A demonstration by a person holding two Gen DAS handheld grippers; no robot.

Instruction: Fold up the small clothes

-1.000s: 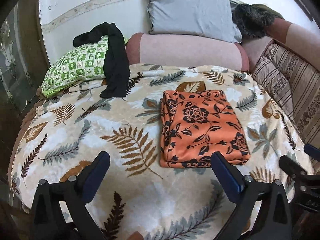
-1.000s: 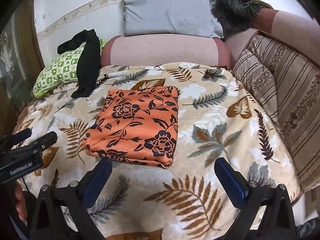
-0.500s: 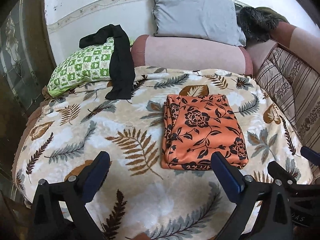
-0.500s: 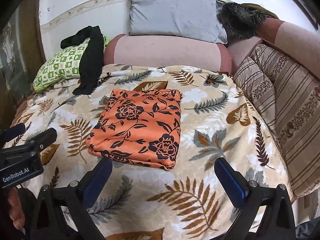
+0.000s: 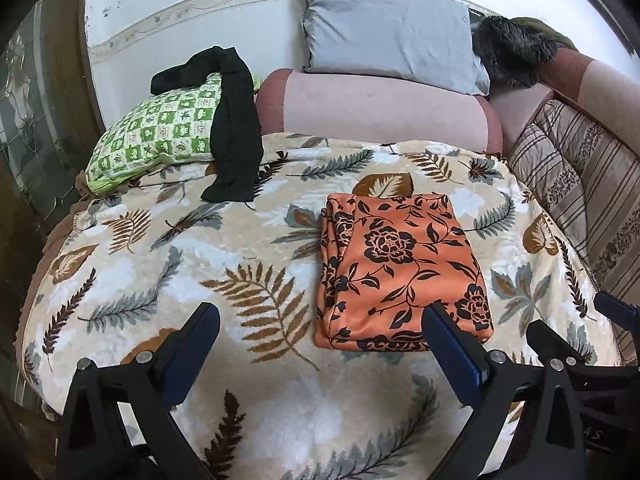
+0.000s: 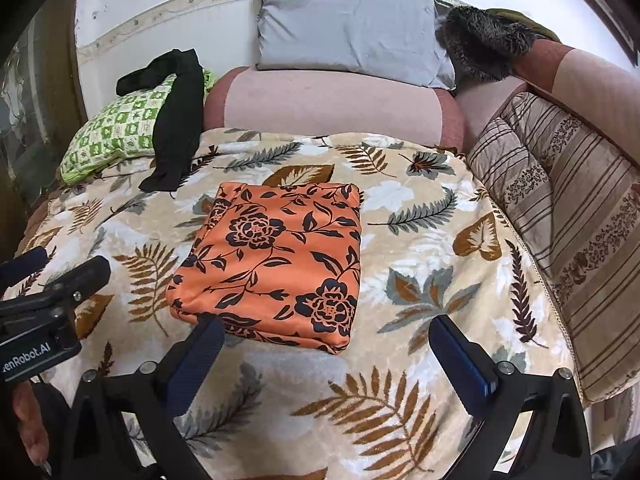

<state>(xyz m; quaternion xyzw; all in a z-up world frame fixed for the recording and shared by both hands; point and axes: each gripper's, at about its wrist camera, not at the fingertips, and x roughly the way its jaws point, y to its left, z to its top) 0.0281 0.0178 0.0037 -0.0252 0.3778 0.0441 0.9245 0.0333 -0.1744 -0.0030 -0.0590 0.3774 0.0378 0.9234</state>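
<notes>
I am holding my left gripper (image 5: 320,344) and right gripper (image 6: 326,354) spread wide and empty above the plush leaf-print blanket (image 6: 420,400). The orange floral garment (image 6: 276,260) is lying between them as a flat, layered rectangle, apparently folded already. A limp black garment (image 5: 234,128) is draping over the green checked pillow (image 5: 156,136), likely waiting its turn.

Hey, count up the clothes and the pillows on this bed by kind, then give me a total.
Folded orange floral garment: 1
Unfolded black garment: 1
Grey pillow: 1
Green checked pillow: 1
Pink bolster: 1
Total: 5
</notes>
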